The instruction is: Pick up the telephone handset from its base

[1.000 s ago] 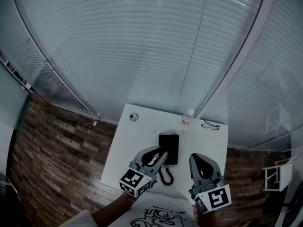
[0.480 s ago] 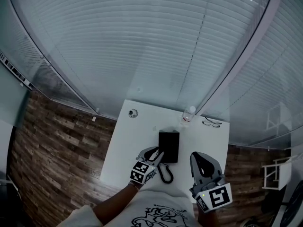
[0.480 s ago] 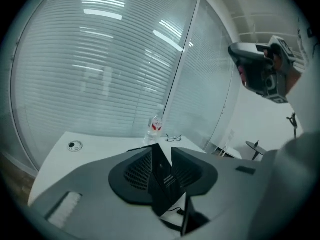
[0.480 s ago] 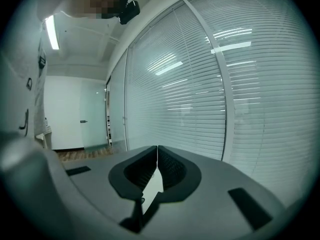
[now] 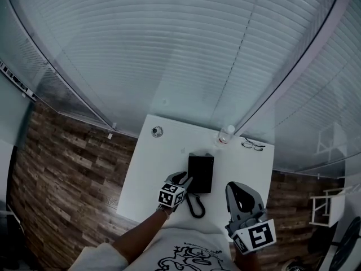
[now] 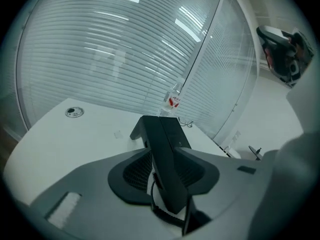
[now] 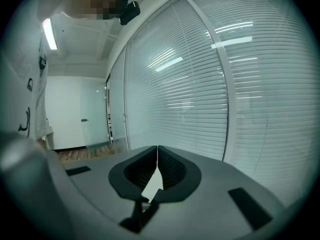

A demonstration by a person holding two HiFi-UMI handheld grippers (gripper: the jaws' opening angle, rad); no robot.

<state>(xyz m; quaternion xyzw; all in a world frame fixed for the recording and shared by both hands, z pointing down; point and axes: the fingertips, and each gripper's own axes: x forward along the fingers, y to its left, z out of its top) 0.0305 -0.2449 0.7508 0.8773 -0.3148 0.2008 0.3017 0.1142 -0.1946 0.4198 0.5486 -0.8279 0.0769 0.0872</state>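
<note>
A black telephone base point(image 5: 203, 173) sits mid-table with its handset point(image 5: 192, 176) along its left side and a coiled cord point(image 5: 196, 205) trailing toward me. My left gripper point(image 5: 184, 180) is low at the phone's near left end. In the left gripper view the handset point(image 6: 159, 134) runs between the two pads of that gripper point(image 6: 164, 155); the jaws are opening and are not pressing on it. The base point(image 6: 179, 133) shows just right of the handset. My right gripper point(image 5: 237, 187) hovers near the table's front right, and its pads point(image 7: 157, 162) meet with nothing between them.
The white table point(image 5: 152, 168) stands against glass walls with blinds. A water bottle point(image 5: 224, 138) and a pair of glasses point(image 5: 252, 146) lie at its far right edge, and a round cable grommet point(image 5: 157, 131) at the far left. Wooden floor lies on both sides.
My left gripper has dropped from high above the table down to the handset's near end, and now looks much smaller in the head view. The right gripper has stayed put.
</note>
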